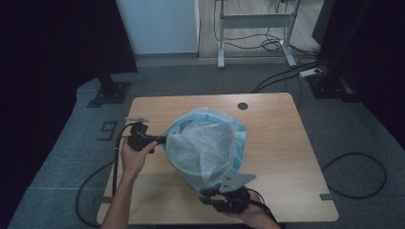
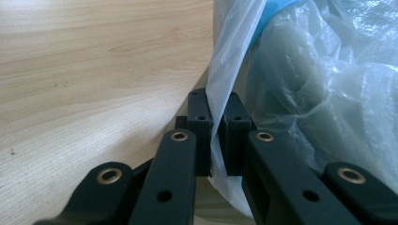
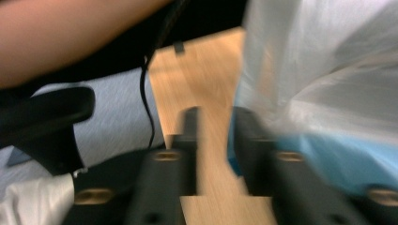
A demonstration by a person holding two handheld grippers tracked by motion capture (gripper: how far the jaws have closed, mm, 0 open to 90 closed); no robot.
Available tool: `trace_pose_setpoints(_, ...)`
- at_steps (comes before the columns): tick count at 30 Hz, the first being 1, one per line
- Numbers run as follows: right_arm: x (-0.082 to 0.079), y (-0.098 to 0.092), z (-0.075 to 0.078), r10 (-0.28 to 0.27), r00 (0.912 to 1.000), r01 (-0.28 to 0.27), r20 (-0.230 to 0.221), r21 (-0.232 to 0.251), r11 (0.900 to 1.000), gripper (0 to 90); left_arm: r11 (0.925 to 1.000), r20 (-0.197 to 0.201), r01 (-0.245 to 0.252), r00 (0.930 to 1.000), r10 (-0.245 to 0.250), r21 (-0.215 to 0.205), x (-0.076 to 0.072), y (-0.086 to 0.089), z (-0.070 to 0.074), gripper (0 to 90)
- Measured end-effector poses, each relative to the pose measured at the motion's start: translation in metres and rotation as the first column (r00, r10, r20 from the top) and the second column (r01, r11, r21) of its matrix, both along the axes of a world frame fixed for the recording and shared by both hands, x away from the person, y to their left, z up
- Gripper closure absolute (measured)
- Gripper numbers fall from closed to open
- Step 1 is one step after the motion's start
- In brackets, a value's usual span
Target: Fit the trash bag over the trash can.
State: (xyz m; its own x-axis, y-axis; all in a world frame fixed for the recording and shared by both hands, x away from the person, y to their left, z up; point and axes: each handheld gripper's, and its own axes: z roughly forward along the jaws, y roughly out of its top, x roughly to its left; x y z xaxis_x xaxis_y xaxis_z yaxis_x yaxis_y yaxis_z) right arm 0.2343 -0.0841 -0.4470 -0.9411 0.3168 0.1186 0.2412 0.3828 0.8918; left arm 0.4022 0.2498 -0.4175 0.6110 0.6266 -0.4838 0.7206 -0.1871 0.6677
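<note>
A blue bin (image 1: 242, 138) lined with a translucent plastic bag (image 1: 203, 145) stands mid-table on the wooden table (image 1: 277, 143). At the bin's left side my left gripper (image 1: 162, 140) is shut on a fold of the bag; in the left gripper view the film (image 2: 234, 61) passes between the closed jaws of that gripper (image 2: 217, 117). My right gripper (image 1: 206, 195) is low at the bin's near side, by the table's front edge. Its blurred view has the gripper (image 3: 213, 117) open over bare wood, with the bag (image 3: 328, 70) and the blue bin wall (image 3: 338, 159) beside the right-hand jaw.
A round cable hole (image 1: 242, 106) sits near the table's far edge. Cables (image 1: 356, 171) lie on the grey floor to the right, and a desk frame (image 1: 255, 28) stands behind. The left forearm (image 3: 70, 37) crosses the top of the right gripper view.
</note>
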Motion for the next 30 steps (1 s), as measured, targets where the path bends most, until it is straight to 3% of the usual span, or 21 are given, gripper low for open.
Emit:
trace_pose_setpoints(1,-0.01,-0.008,0.008,-0.014,0.9991,0.013,0.04,0.041,0.999,64.6,1.0,0.0,0.0,1.0,0.0,0.0,0.0,0.0,0.0,85.2)
trace_pose_setpoints(4,-0.025,-0.03,0.032,-0.099,0.9896,0.087,0.105,0.108,0.99,57.8,1.0,-0.003,-0.004,1.0,0.004,-0.005,0.001,0.0,-0.001,85.2)
trace_pose_setpoints(6,-0.029,-0.05,0.046,-0.184,0.9742,0.164,0.131,0.148,0.975,54.5,1.0,-0.002,-0.003,1.0,0.003,-0.004,0.001,-0.001,-0.001,85.2)
trace_pose_setpoints(8,-0.026,-0.069,0.053,-0.267,0.9551,0.245,0.128,0.168,0.955,52.3,1.0,-0.002,-0.003,1.0,0.003,-0.004,0.0,-0.001,-0.001,85.1)
trace_pose_setpoints(10,-0.02,-0.085,0.054,-0.33,0.9399,0.311,0.089,0.174,0.934,52.0,1.0,-0.003,-0.004,1.0,0.004,-0.005,0.0,-0.001,-0.001,85.1)
trace_pose_setpoints(13,-0.01,-0.094,0.048,-0.365,0.9302,0.355,0.043,0.153,0.922,51.0,1.0,-0.006,-0.003,1.0,0.003,-0.005,0.001,-0.001,-0.002,85.1)
trace_pose_setpoints(19,0.01,-0.085,0.045,-0.357,0.9323,0.362,-0.06,0.163,0.918,52.3,1.0,-0.005,-0.003,1.0,0.003,-0.001,0.001,-0.002,0.0,85.1)
trace_pose_setpoints(20,0.014,-0.084,0.045,-0.369,0.9253,0.379,-0.087,0.163,0.911,58.4,1.0,-0.004,-0.003,1.0,0.003,-0.001,0.001,-0.002,0.0,85.0)
trace_pose_setpoints(22,0.02,-0.084,0.044,-0.363,0.9237,0.38,-0.121,0.171,0.909,79.7,1.0,-0.004,-0.005,1.0,0.005,-0.002,0.001,-0.002,0.0,85.1)
trace_pose_setpoints(23,0.022,-0.085,0.044,-0.374,0.9196,0.39,-0.122,0.174,0.904,89.1,1.0,-0.003,-0.006,1.0,0.006,-0.001,0.001,-0.002,0.0,85.2)
trace_pose_setpoints(25,0.028,-0.089,0.04,-0.384,0.9104,0.408,-0.153,0.182,0.895,89.3,1.0,-0.002,-0.007,1.0,0.007,-0.001,0.001,-0.001,0.0,85.9)
trace_pose_setpoints(27,0.035,-0.093,0.03,-0.386,0.9008,0.42,-0.2,0.17,0.892,89.3,0.9999,-0.005,-0.008,1.0,0.008,0.006,0.002,-0.001,-0.001,86.6)
trace_pose_setpoints(30,0.046,-0.099,0.008,-0.414,0.8753,0.454,-0.25,0.128,0.882,89.4,0.9999,-0.013,-0.009,0.9999,0.009,0.009,0.003,0.0,-0.005,87.8)
